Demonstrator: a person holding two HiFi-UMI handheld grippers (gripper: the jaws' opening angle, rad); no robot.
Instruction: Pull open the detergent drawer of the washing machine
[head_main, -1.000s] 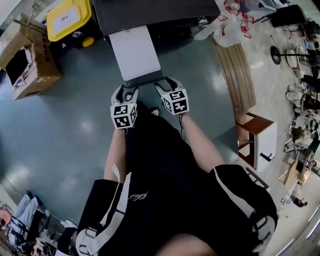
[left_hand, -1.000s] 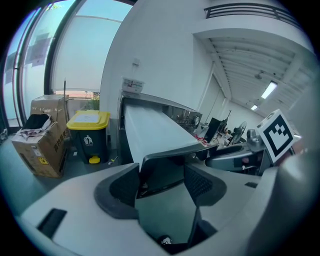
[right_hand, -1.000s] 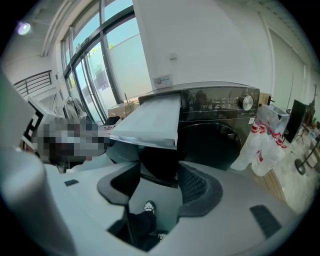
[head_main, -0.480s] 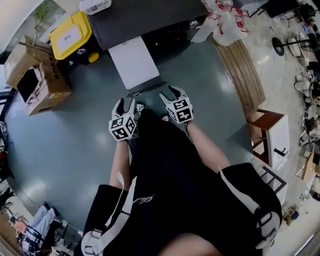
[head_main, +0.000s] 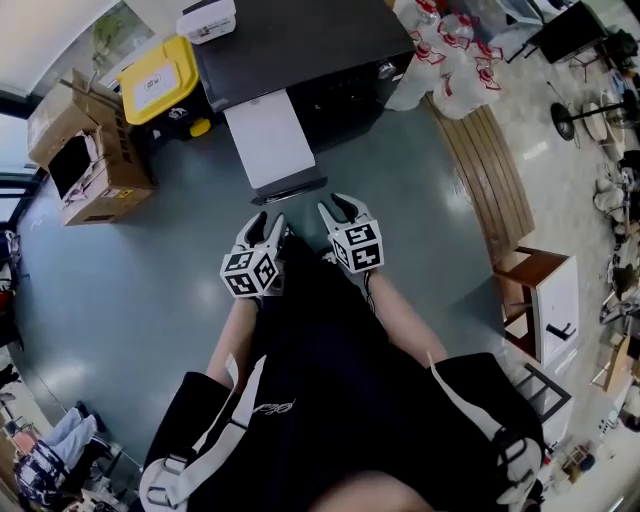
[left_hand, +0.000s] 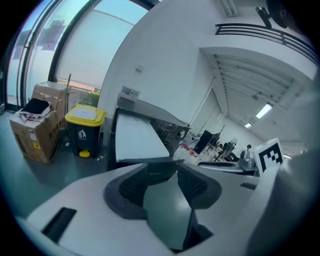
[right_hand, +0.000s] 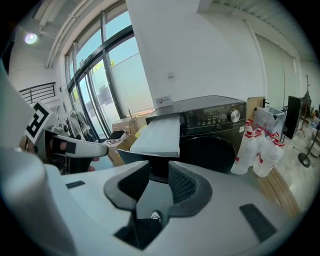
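Nearest, the left tool (head_main: 268, 226) and right tool (head_main: 338, 208) hang side by side. Their jaws are part open, have just been closing, and hold nothing, probably because the pull is finished. Just beyond, the pale detergent drawer (head_main: 268, 140) juts far out of the dark washing machine (head_main: 300, 45).

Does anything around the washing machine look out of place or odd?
Yes. The white drawer stands pulled far out of the dark washing machine and juts over the floor. Nothing looks spilled or damaged.
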